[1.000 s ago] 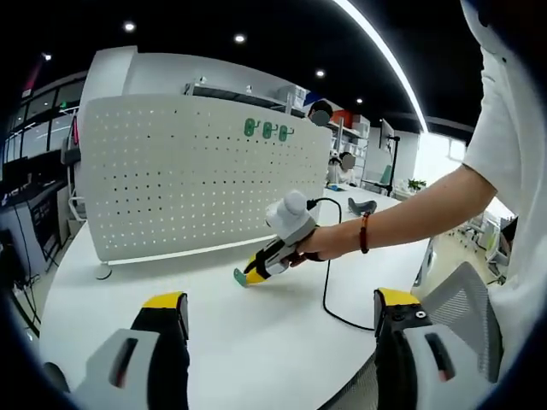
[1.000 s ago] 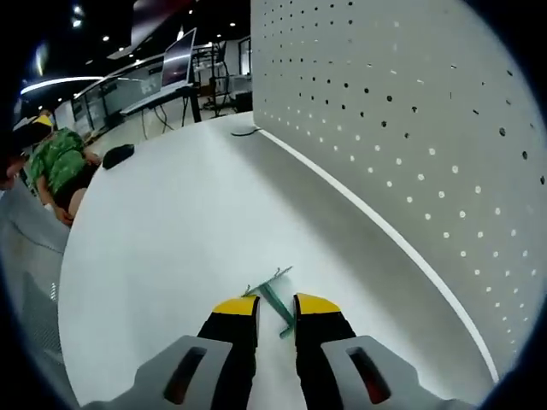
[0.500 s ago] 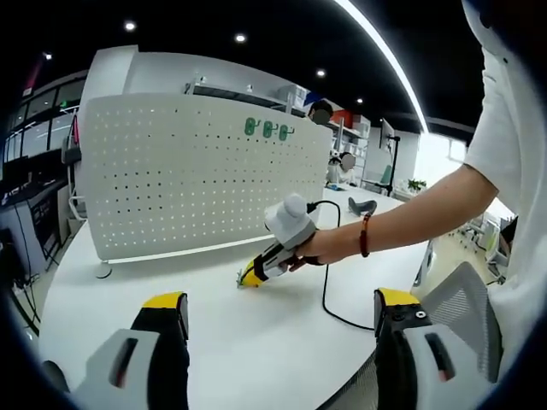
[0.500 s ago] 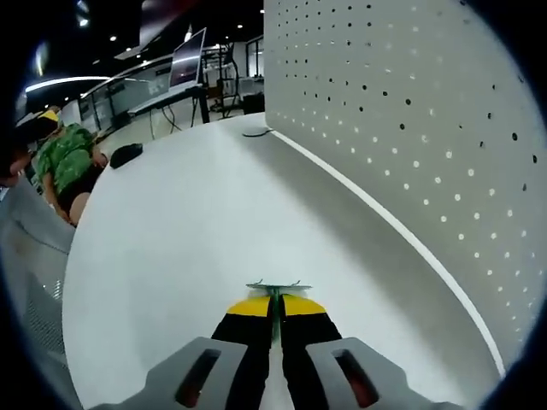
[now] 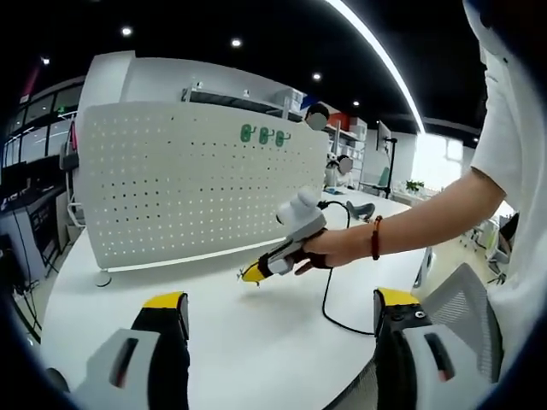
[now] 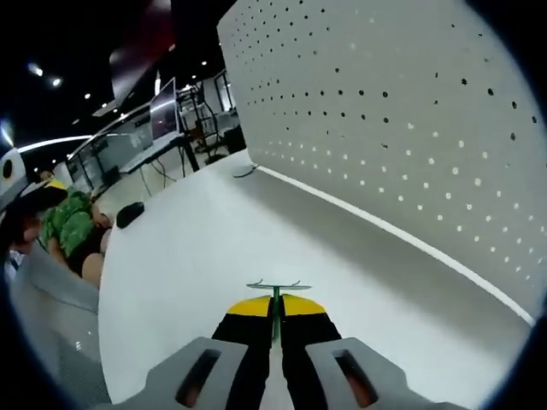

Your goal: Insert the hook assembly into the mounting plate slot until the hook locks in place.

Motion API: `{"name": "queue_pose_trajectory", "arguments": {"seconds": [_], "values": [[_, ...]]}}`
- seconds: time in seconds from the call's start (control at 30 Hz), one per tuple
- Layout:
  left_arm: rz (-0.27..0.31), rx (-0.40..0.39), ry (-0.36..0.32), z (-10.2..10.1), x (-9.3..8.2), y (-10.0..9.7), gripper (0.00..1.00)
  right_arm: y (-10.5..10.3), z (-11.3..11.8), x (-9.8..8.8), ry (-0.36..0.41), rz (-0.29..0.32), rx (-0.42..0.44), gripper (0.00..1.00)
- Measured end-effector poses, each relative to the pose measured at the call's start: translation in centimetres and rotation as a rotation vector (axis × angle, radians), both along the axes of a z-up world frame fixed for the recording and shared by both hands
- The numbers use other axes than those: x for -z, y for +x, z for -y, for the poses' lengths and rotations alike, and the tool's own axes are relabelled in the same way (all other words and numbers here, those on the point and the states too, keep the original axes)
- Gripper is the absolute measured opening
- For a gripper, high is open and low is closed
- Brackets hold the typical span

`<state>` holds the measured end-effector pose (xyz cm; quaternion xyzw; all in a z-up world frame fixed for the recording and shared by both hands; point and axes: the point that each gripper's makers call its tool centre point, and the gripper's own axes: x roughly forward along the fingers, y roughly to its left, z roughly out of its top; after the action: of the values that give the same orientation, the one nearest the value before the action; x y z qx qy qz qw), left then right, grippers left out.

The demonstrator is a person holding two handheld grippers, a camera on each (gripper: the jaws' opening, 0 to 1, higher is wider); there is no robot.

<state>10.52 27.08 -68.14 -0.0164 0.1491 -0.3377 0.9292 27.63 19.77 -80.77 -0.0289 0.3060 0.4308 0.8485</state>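
A white pegboard mounting plate (image 5: 197, 184) stands upright at the back of the white table (image 5: 256, 329); three green hooks (image 5: 263, 135) hang near its top right. My right gripper (image 5: 249, 274), held by a hand, is shut on a thin green hook (image 6: 275, 295) and is lifted just above the table in front of the plate. In the right gripper view the hook sticks out between the yellow fingertips (image 6: 249, 306), with the perforated plate (image 6: 410, 137) filling the right side. My left gripper (image 5: 282, 312) stands open over the table's near edge, holding nothing.
A black cable (image 5: 329, 290) trails from the right gripper across the table. A person's arm with a red bracelet (image 5: 376, 237) reaches in from the right. A dark object (image 5: 363, 206) lies at the table's far right; desks and monitors stand beyond.
The right gripper has shut on the green hook that lay on the table and lifted it, rising and tilting toward the pegboard. The left gripper has stayed open.
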Motion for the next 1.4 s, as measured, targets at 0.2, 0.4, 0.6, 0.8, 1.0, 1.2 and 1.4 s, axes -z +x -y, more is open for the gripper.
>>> {"name": "queue_pose_trajectory", "arguments": {"seconds": [0.2,0.4,0.6,0.8,1.0,1.2,1.4], "values": [[0.024,-0.004,-0.006,-0.1,-0.7,0.1,0.91,-0.9,-0.1,-2.0,0.127,-0.069,0.073,0.01],[0.051,0.004,-0.012,-0.2,-1.4,0.0,0.91,-2.3,0.0,-3.1,0.212,-0.129,0.126,0.01],[0.058,0.012,-0.02,-0.2,-1.5,-0.1,0.89,-4.2,-0.4,-4.1,0.263,-0.186,0.16,0.01],[0.071,0.035,-0.03,0.0,-1.6,-0.3,0.83,-6.3,-0.8,-5.3,0.325,-0.248,0.173,0.01],[0.088,0.057,-0.037,0.2,-1.7,-0.4,0.76,-8.0,-0.6,-5.7,0.319,-0.271,0.155,0.01],[0.101,0.08,-0.036,0.3,-1.7,-0.6,0.66,-10.2,-1.4,-6.2,0.353,-0.332,0.128,0.01],[0.104,0.118,-0.011,0.7,-1.4,-0.8,0.52,-12.5,-2.9,-6.3,0.338,-0.345,0.052,0.01]]}}
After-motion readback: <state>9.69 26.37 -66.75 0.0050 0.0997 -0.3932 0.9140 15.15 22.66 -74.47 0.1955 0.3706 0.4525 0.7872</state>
